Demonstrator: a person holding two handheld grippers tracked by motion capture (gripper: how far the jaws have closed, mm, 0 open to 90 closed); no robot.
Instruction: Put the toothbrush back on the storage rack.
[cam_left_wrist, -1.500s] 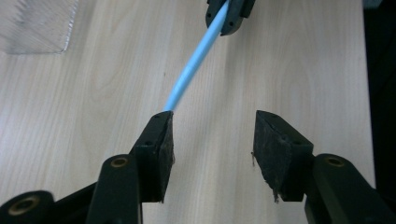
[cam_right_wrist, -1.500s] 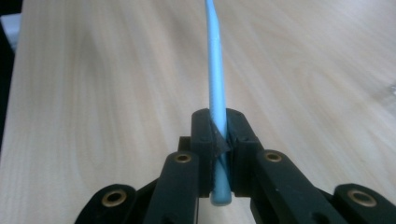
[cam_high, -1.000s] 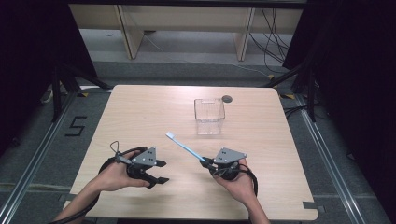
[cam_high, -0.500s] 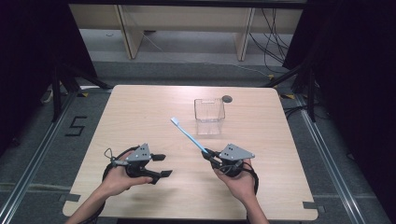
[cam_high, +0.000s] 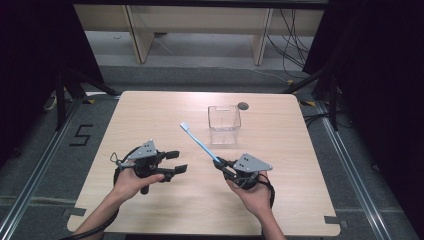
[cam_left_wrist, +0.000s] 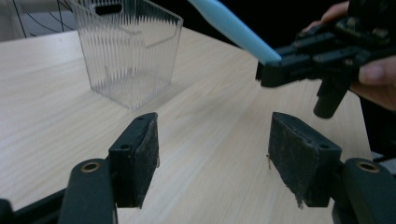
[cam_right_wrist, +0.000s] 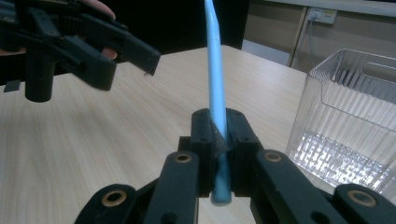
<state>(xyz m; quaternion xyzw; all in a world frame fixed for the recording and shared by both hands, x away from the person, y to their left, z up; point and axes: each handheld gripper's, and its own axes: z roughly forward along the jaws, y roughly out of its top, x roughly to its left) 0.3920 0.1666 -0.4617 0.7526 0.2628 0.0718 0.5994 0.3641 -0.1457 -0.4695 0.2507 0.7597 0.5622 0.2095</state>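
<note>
Toothbrush (cam_high: 199, 142) between box (cam_high: 224, 124) behind and right tool (cam_high: 223, 165)

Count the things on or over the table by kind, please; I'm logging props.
Light blue toothbrush, clamped in the right gripper: 1
Clear ribbed box: 1
Small dark disc: 1
Total: 3

Bare tabletop (cam_high: 150, 120) lies open across the left half and along the near edge. The clear ribbed container (cam_high: 224, 124) stands toward the far side with a small dark disc (cam_high: 243, 105) just behind it. The blue toothbrush (cam_high: 199, 141), clamped in the right gripper (cam_high: 222, 164), slants across the middle toward the container, barring the way between the container and the left gripper (cam_high: 175, 162), whose jaws stand apart over bare wood.
</note>
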